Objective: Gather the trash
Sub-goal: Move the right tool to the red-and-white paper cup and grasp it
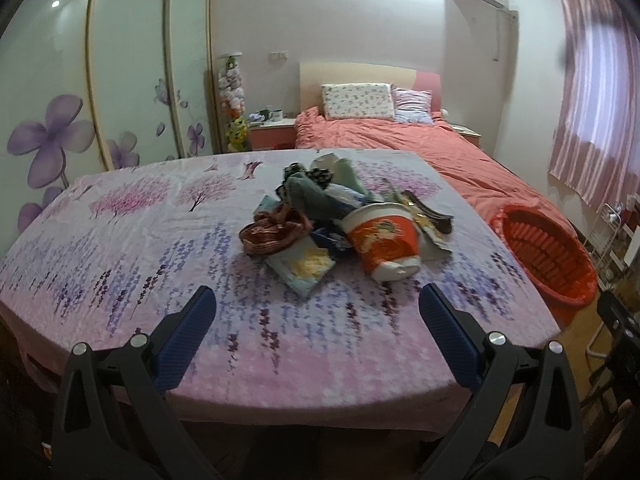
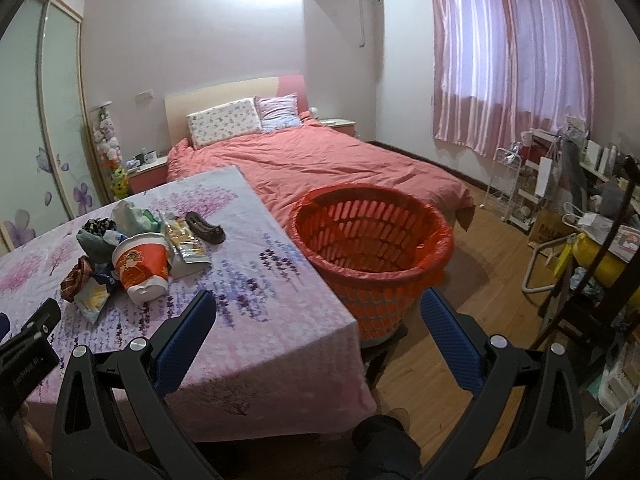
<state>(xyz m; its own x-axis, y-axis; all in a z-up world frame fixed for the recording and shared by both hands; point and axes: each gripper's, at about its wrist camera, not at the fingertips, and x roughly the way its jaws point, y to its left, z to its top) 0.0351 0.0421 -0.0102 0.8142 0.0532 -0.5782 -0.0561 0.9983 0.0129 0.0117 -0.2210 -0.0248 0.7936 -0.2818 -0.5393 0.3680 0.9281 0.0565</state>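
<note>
Orange instant-noodle cup [image 1: 382, 242] lies tipped, dead ahead and slightly right of the wide-open, empty left gripper [image 1: 318, 308], while the right gripper [image 2: 318, 312], equally wide and empty, faces the orange basket [image 2: 372, 240].

A bed [image 2: 320, 160] with a coral duvet stands against the far wall, two pillows [image 2: 224, 122] at its headboard. A nightstand [image 1: 272, 130] with mugs sits beside it, near the flower-printed wardrobe [image 1: 60, 100]. Pink curtains [image 2: 512, 52] cover the window. A white wire rack [image 2: 516, 188] stands on the wooden floor [image 2: 460, 360].
</note>
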